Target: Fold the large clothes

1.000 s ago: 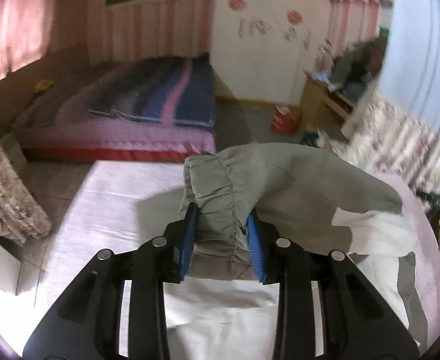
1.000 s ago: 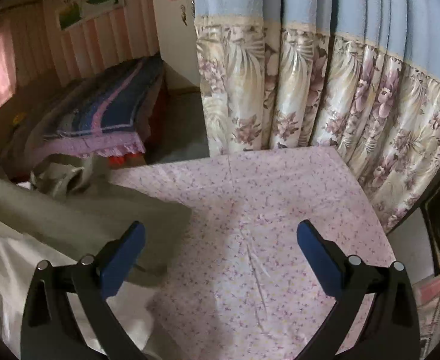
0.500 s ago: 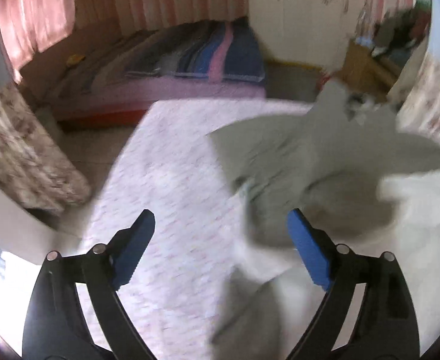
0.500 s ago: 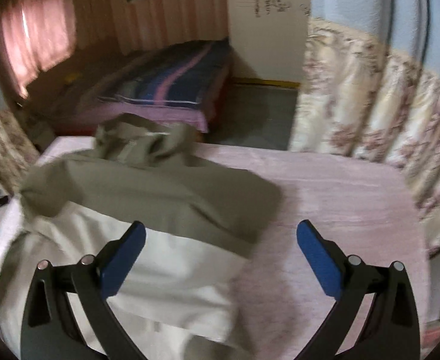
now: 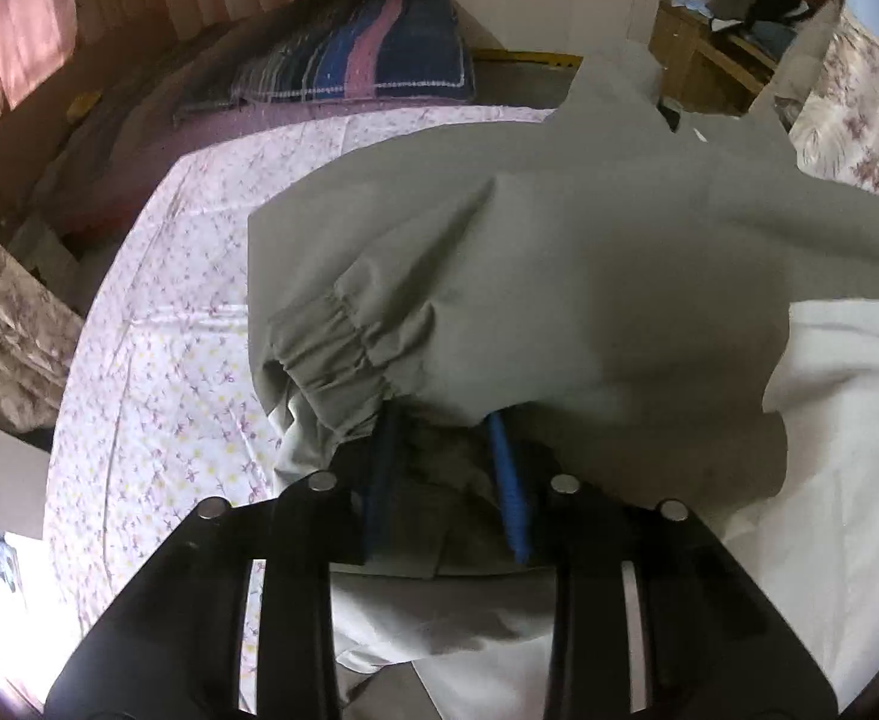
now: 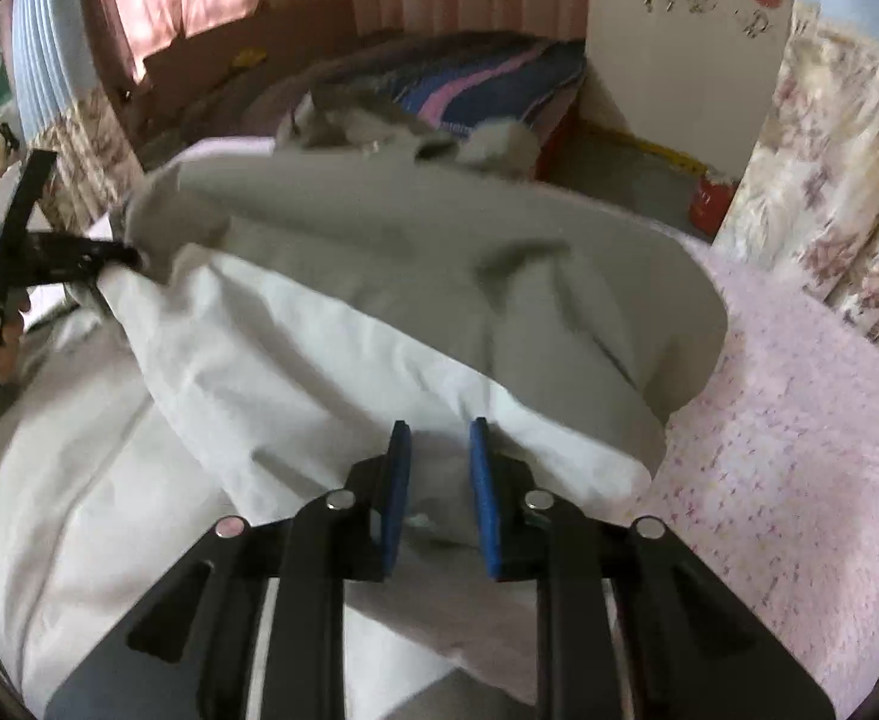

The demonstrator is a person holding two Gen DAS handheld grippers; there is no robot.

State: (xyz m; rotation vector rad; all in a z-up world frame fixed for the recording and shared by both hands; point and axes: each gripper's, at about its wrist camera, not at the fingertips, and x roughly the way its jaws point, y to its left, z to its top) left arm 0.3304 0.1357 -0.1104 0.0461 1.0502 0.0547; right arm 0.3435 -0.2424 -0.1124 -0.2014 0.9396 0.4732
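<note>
Olive-grey and white, the jacket [image 5: 589, 276] lies spread on the floral-sheeted table [image 5: 157, 360]. The left gripper [image 5: 445, 462] is clenched on its fabric beside the elastic cuff [image 5: 331, 348]; the right gripper [image 6: 439, 480] pinches its white part. Wall writing [image 6: 679, 0] above the striped bed [image 5: 355, 60] is too blurred to read.
</note>
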